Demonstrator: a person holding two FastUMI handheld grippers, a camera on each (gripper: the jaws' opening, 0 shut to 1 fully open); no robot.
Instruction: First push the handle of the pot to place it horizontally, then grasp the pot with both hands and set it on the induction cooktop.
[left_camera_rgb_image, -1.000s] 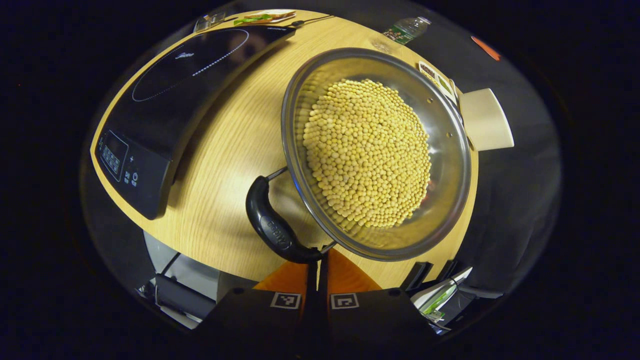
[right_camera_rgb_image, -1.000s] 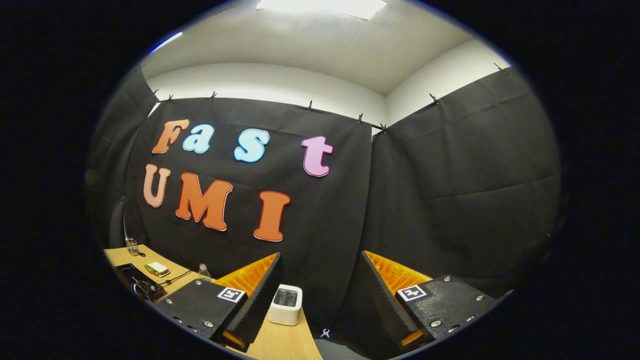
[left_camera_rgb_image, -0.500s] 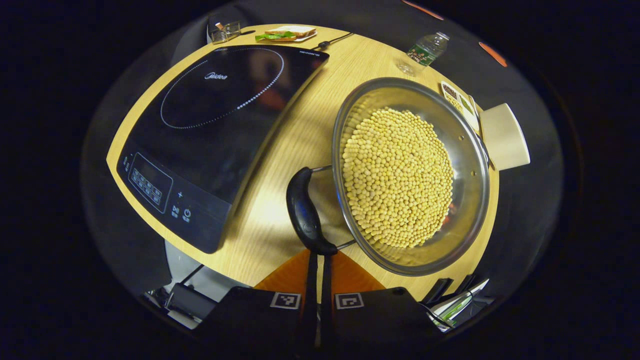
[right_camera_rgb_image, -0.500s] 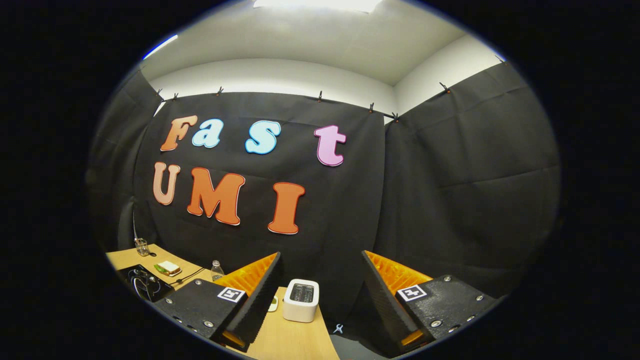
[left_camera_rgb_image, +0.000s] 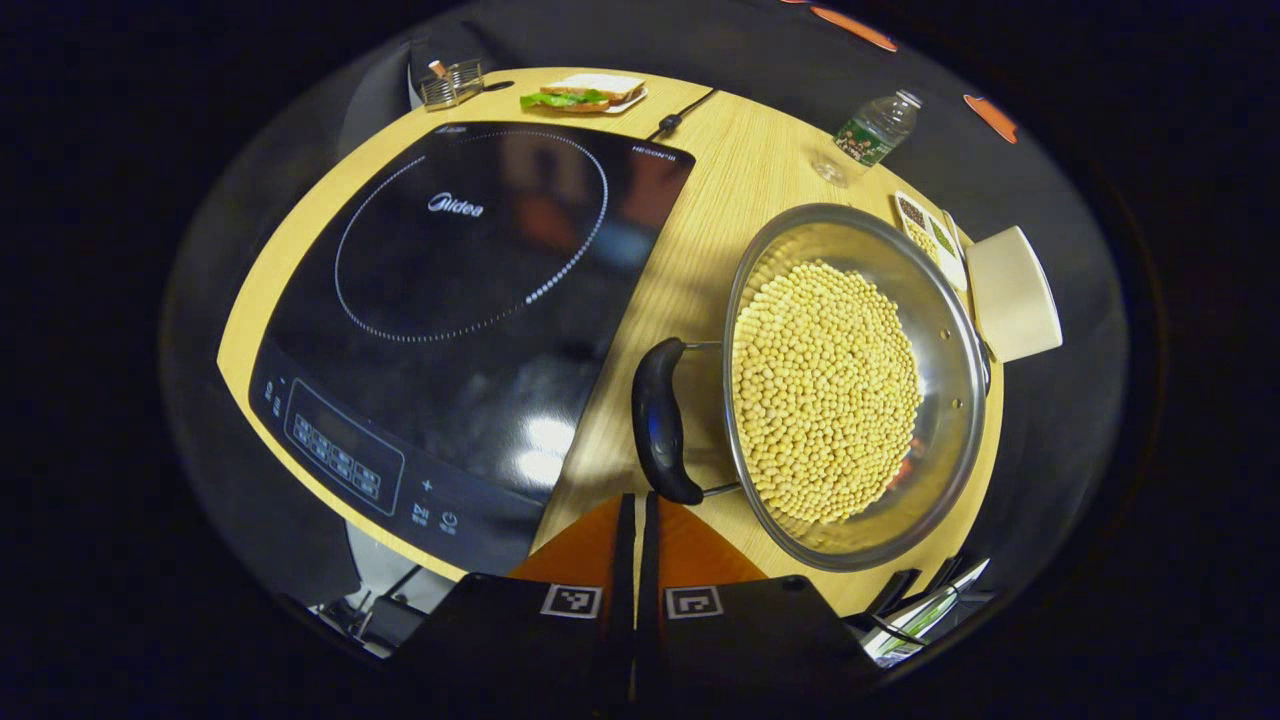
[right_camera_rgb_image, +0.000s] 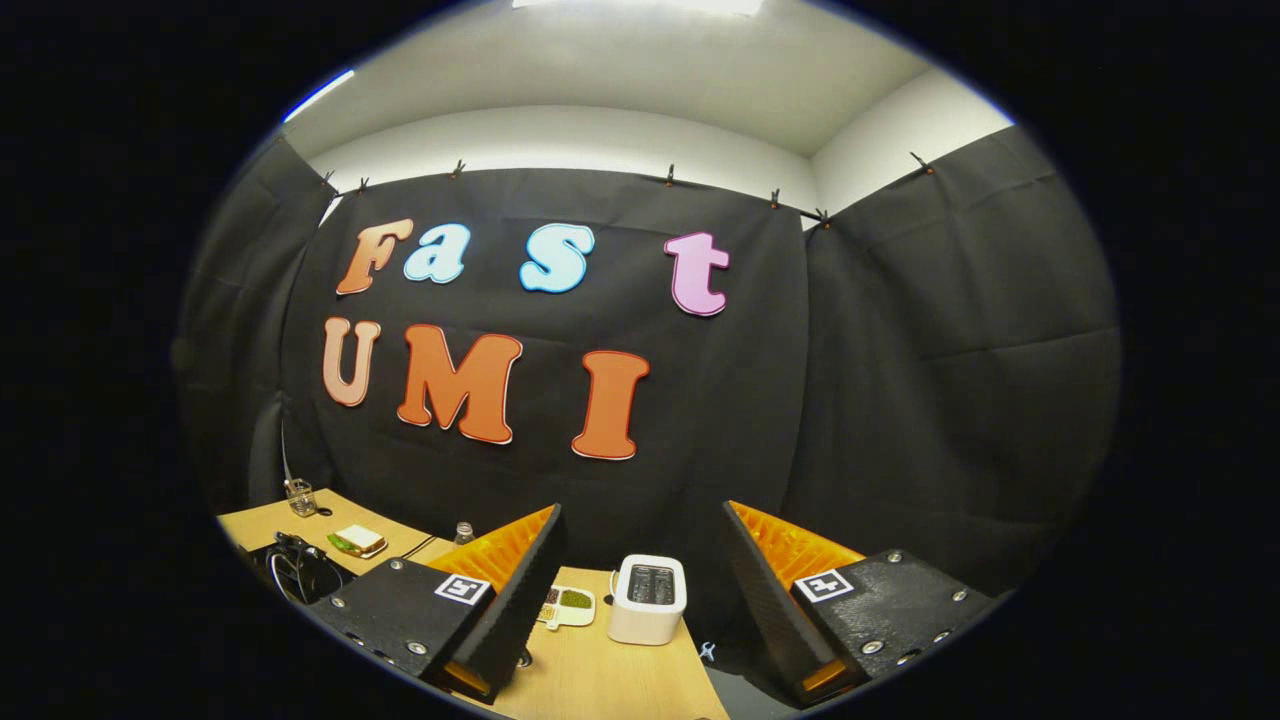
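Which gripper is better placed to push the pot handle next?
Left. The left gripper, fingers shut, sits just below the handle; the right gripper is open, aimed at the wall.

On the table (left_camera_rgb_image: 700, 200), the pot (left_camera_rgb_image: 855, 385) sits right of the cooktop (left_camera_rgb_image: 470, 300).

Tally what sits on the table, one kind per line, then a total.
Induction cooktop: 1
Pot of yellow beans: 1
Toaster: 1
Water bottle: 1
Sandwich plate: 1
Divided dish: 1
Glass holder: 1
Total: 7
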